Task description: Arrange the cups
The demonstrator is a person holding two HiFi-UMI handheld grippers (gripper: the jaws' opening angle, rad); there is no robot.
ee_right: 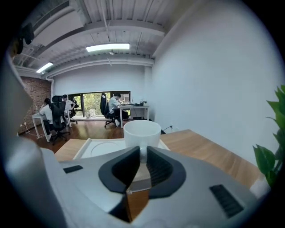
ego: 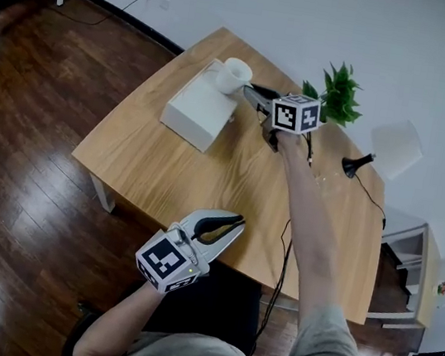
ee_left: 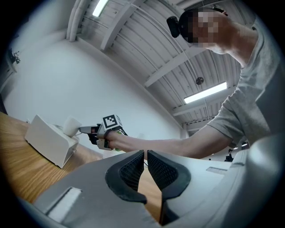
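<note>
The right tool pinches the handle of a white cup, holding it over the far corner of a white box that lies on the desk. A green plant stands just beyond it. The left tool hangs near the desk's front edge, its jaws pressed together with nothing between them.

A pale wooden table stands on dark plank flooring beside a plain white wall — a potted green plant at its far edge. Beyond, under a beamed ceiling with strip lights, people sit in office chairs at desks before a wide window — a brick wall to the left.
</note>
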